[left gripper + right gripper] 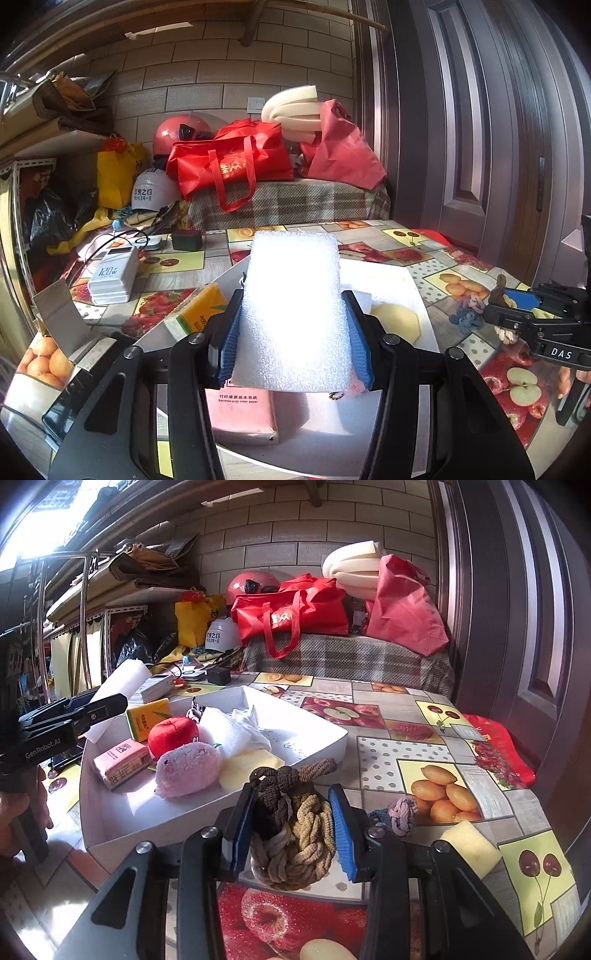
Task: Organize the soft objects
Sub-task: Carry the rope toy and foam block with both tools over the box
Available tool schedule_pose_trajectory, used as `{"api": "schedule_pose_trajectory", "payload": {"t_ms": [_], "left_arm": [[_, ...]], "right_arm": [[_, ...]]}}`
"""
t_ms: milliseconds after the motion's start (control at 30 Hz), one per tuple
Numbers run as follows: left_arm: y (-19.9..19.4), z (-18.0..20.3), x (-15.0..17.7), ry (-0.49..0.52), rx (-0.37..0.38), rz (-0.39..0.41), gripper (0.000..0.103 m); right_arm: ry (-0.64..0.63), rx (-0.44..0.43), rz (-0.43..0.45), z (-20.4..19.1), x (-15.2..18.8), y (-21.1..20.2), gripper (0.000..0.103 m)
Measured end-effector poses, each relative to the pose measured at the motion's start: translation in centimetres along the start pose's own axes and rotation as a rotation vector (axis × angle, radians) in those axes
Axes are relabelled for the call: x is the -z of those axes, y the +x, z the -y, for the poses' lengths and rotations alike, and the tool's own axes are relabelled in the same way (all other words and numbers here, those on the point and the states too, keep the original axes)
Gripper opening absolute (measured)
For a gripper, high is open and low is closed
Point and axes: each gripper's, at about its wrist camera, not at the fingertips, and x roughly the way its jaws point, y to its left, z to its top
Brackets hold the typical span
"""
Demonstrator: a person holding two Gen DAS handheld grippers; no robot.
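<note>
- Right wrist view: fruit-print tablecloth [388,716] covers the table, with a white tray [207,812] sitting on it to my left.
- Left gripper [294,332] is clamped on a white foam block [293,314]; the blue pads [229,334] press both its sides and it is held above the tray, over a pink tissue pack [242,417].
- Right gripper [291,825] is clenched on a braided rope toy [291,823], brown and tan knots, just beside the tray's near corner.
- In the tray: pink plush [186,770], red apple plush [171,734], white cloth [236,729], yellow sponge [247,766], orange-yellow carton [147,718].
- On the cloth, right of my right jaws: small blue-lilac rope knot [399,814], touching the table.
- Near it, a second yellow sponge [471,847] lies apart.
</note>
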Motion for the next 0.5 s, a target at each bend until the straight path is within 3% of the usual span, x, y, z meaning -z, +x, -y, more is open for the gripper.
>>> {"api": "schedule_pose_trajectory", "payload": {"t_ms": [267, 500], "left_arm": [[0.6, -2.5, 0.0, -0.117, -0.020, -0.031, 0.050], [1.0, -2.9, -0.3, -0.116, -0.061, -0.020, 0.050]], "right_arm": [[0.010, -0.056, 0.006, -2.3, -0.8, 1.5, 0.039], [-0.029, -0.130, -0.004, -5.6, -1.6, 3.1, 0.039]]}}
